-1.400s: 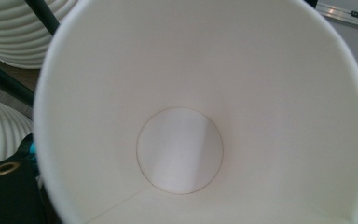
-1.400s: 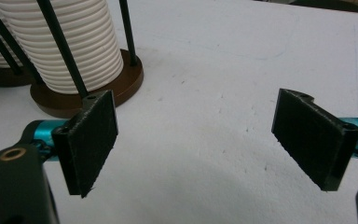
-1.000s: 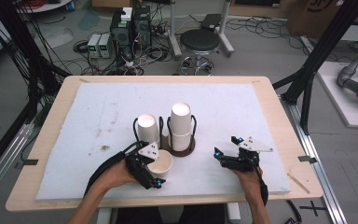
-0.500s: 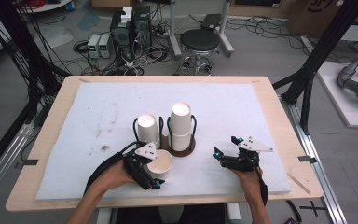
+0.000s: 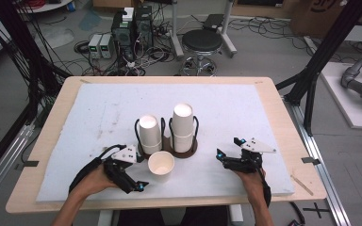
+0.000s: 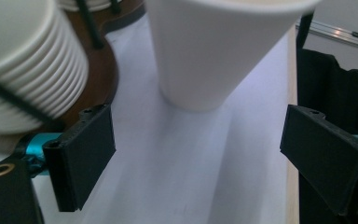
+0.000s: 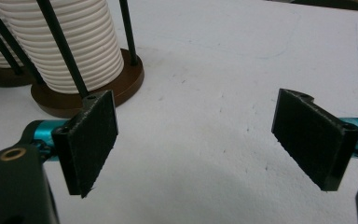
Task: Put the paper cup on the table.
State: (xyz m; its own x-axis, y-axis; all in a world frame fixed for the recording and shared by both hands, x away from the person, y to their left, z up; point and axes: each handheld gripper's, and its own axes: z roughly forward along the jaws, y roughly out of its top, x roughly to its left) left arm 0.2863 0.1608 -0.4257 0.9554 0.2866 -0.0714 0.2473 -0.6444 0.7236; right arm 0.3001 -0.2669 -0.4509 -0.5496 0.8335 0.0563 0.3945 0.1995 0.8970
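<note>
A single white paper cup (image 5: pixel 161 165) stands upright on the white mat, just in front of two stacks of white cups (image 5: pixel 150 132) (image 5: pixel 183 123) held in a brown holder (image 5: pixel 191 149) with black rods. My left gripper (image 5: pixel 139 176) lies to the cup's left, a little apart from it and open. In the left gripper view the cup (image 6: pixel 214 51) stands beyond the gripper (image 6: pixel 198 135), with nothing between the jaws. My right gripper (image 5: pixel 226 149) rests right of the holder. In its own view the right gripper (image 7: pixel 196 112) is open over bare mat, with a stack (image 7: pixel 70 42) at the left.
The wooden table edge (image 5: pixel 273 94) frames the white mat (image 5: pixel 99 113). Black frame posts (image 5: pixel 311 84) stand at both sides. Behind the table stand a stool (image 5: pixel 202 42) and electronics with cables on the floor. The person's dark clothing (image 6: pixel 326 79) shows past the table's near edge.
My left gripper has drawn back from the single cup toward the left; the cup stays where it stood. The right gripper has not moved.
</note>
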